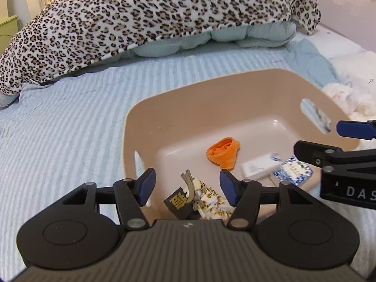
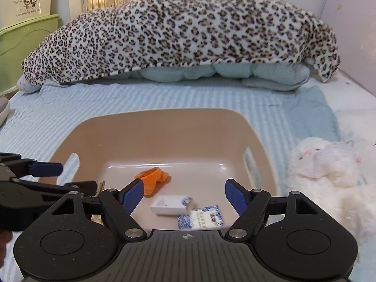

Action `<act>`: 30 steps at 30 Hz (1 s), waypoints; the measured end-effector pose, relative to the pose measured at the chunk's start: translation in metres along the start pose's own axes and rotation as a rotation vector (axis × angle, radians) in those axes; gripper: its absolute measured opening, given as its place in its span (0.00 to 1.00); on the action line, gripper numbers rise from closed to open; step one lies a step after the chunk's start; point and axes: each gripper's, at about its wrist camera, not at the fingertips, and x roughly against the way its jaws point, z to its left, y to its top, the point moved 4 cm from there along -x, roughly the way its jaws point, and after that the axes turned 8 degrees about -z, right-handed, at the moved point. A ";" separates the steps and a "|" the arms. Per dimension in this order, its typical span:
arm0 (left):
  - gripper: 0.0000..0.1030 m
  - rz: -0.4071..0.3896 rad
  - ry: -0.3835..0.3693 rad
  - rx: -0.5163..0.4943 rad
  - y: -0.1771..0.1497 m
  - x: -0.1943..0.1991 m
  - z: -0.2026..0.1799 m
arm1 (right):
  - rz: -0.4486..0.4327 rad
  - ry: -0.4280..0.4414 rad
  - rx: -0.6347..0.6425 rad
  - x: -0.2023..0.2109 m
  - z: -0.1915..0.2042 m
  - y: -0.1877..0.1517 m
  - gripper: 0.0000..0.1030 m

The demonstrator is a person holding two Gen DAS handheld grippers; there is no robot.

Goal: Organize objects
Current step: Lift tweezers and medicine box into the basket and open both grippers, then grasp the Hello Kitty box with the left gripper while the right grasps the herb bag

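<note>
A tan plastic basin sits on the striped bed. Inside lie an orange sock, a white box, a blue-and-white packet, and a floral cloth with a dark tag and a grey clip. My left gripper is open over the basin's near edge, above the floral cloth. My right gripper is open and empty above the white box and packet; it also shows in the left wrist view.
A leopard-print blanket covers pale green bedding at the back. A white plush toy lies right of the basin. A green cabinet stands at the left. A wall runs along the right.
</note>
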 end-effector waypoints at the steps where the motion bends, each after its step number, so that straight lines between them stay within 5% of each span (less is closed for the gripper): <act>1: 0.67 -0.002 -0.003 -0.001 0.000 0.006 0.000 | -0.005 -0.004 0.001 0.006 -0.001 0.001 0.80; 16: 0.72 0.013 -0.010 0.034 -0.032 0.062 0.014 | 0.051 -0.015 -0.028 0.065 -0.014 -0.044 0.85; 30: 0.72 0.136 0.014 0.016 -0.091 0.034 0.012 | 0.173 -0.013 -0.026 0.050 -0.014 -0.096 0.85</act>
